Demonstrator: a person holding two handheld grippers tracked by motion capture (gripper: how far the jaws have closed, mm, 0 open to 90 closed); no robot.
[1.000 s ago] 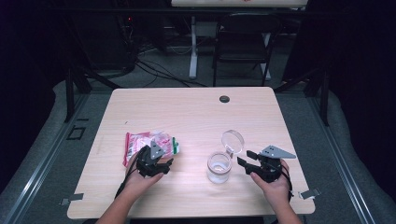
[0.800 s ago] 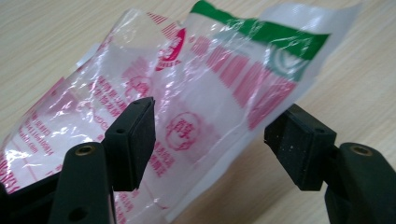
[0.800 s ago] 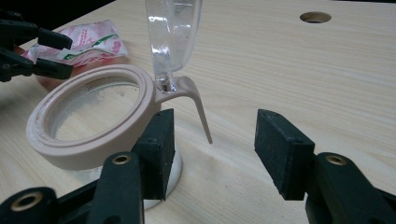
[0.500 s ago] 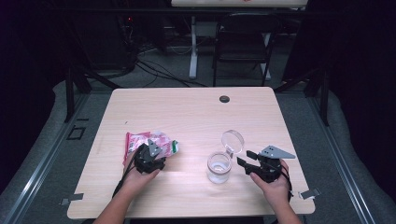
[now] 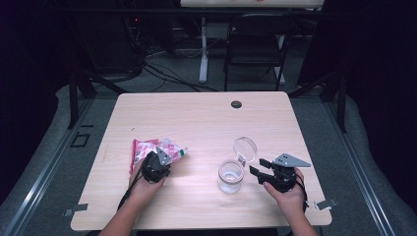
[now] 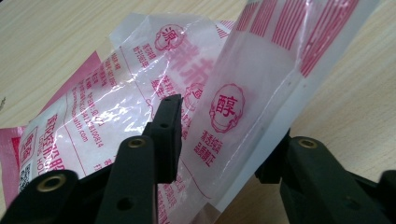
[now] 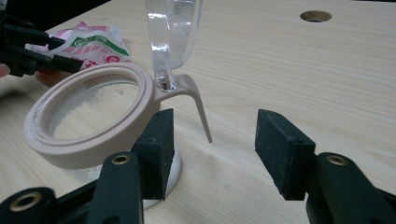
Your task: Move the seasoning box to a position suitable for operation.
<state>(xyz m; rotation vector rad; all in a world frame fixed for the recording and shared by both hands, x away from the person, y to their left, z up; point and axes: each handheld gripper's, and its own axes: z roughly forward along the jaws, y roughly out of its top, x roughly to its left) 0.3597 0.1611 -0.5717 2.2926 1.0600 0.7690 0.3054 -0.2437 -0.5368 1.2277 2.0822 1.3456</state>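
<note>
Closing on the packet (image 6: 243, 93), my left hand-held gripper (image 5: 158, 164) has just been bringing its jaws in, and the packet's lower edge now stands between them; whether the pads already press on it I cannot tell. Compared with a second ago, that hand has shifted a little over the packets. I judge the pickup is starting. My right hand-held gripper (image 7: 212, 147) waits open, holding nothing, with the jar (image 7: 88, 119) just beside its left jaw on the table (image 7: 299, 60), lid (image 7: 173, 28) flipped up.
</note>
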